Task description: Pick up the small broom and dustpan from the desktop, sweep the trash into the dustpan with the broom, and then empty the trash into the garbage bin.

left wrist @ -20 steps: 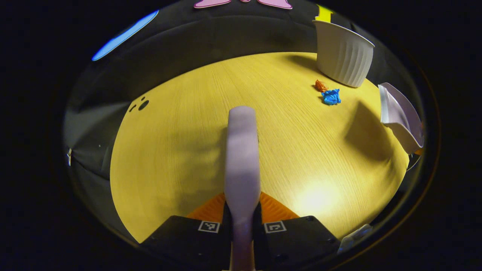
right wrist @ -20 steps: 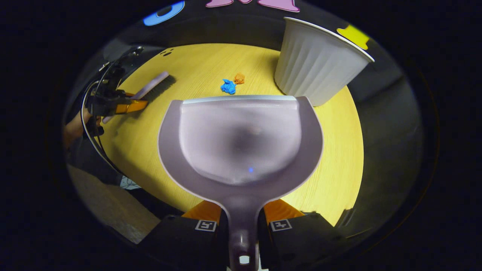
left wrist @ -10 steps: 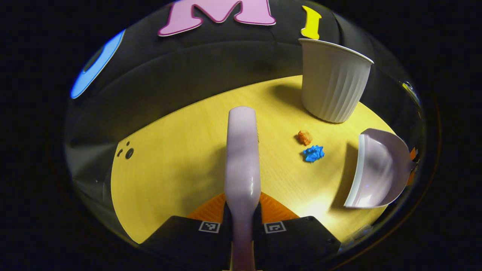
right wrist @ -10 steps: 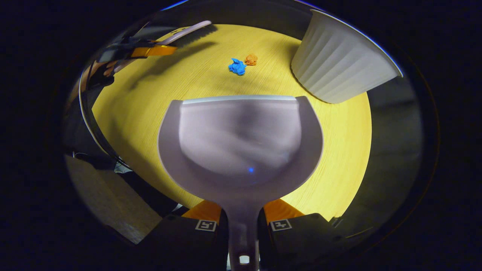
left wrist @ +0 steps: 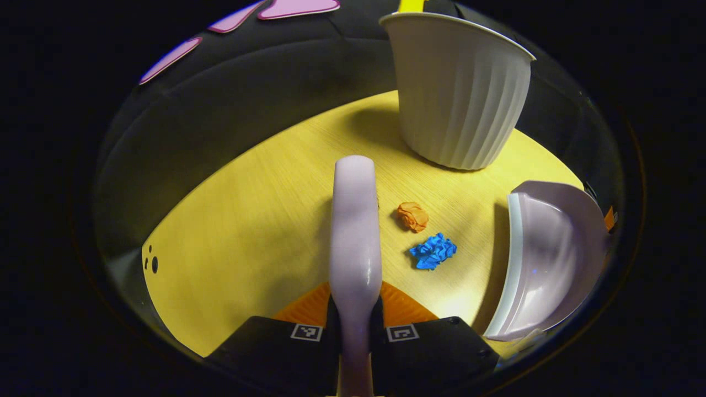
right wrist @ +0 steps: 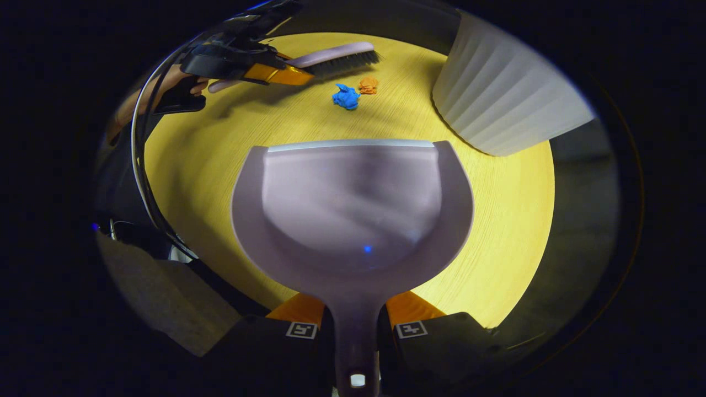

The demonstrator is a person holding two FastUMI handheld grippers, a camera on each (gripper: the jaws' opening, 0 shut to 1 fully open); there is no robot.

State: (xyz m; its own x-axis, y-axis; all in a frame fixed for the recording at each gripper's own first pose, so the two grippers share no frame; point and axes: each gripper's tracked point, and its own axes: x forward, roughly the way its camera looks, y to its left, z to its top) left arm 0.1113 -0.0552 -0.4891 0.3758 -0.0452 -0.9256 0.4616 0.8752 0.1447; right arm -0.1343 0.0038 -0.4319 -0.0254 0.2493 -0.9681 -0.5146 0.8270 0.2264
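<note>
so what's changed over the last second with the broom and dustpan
The left gripper has carried the lilac plastic broom in toward the crumpled blue paper scrap and orange paper scrap; its bristles now sit just behind them. The lilac plastic dustpan has closed in from the opposite side. Both grips, both scraps and the white ribbed bin are unchanged.

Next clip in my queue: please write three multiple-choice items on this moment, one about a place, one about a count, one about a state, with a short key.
1. Where do the scraps lie?
A. inside the dustpan
B. on the desktop between broom and dustpan
C. in the bin

2. How many scraps are there?
A. one
B. two
C. four

3. What does the right gripper hold?
A. nothing
B. the bin
C. the dustpan's handle

Key: 1 B, the blue scrap and orange scrap lie between broom and dustpan, near the bin. 2 B, one blue, one orange. 3 C, the right gripper clamps the handle.
</note>
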